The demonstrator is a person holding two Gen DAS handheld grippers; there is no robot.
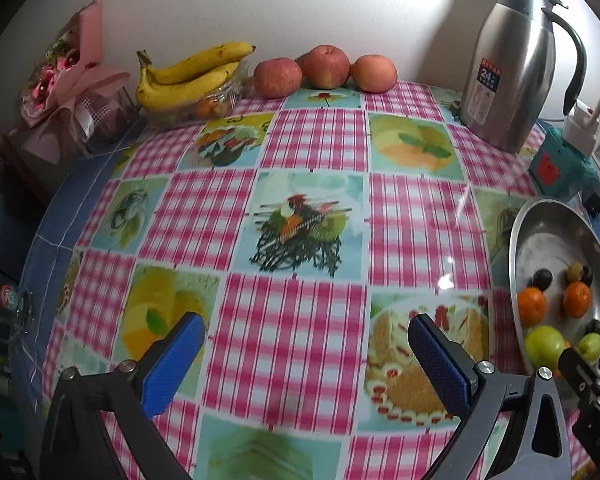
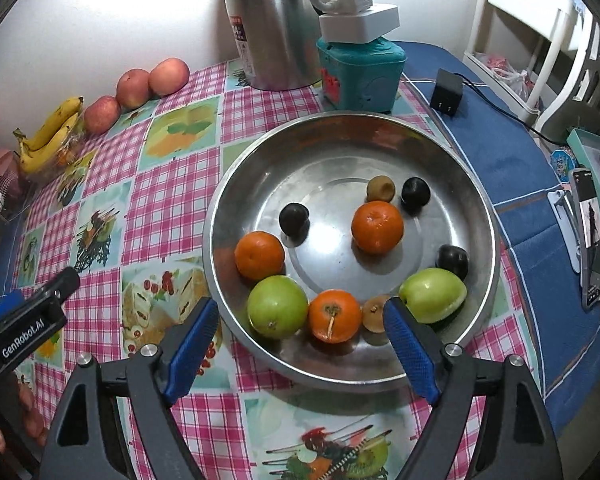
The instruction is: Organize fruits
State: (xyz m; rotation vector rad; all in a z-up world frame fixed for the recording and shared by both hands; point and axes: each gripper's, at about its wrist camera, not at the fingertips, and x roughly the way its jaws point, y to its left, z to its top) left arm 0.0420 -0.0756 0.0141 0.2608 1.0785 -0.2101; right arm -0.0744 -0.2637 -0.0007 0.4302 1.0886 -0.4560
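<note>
A steel bowl (image 2: pixel 260 168) holds three oranges (image 2: pixel 377 226), two green apples (image 2: pixel 277 306), three dark plums (image 2: pixel 294 218) and two small brown fruits. My right gripper (image 2: pixel 300 308) hovers open above the bowl's near side, its blue pads clear of the fruit below. My left gripper (image 1: pixel 305 320) stands wide open over the checked tablecloth (image 1: pixel 312 140) with nothing between its fingers. The bowl (image 1: pixel 548 232) lies to its right. Bananas (image 1: pixel 188 76) and three red apples (image 1: pixel 326 66) line the far edge by the wall.
A steel thermos jug (image 1: pixel 512 68) stands at the back right. A teal box (image 2: pixel 360 72) with a white power strip sits behind the bowl, beside a black adapter (image 2: pixel 446 92). A phone (image 2: pixel 592 236) stands to the right. A pink bouquet (image 1: pixel 68 76) is at far left.
</note>
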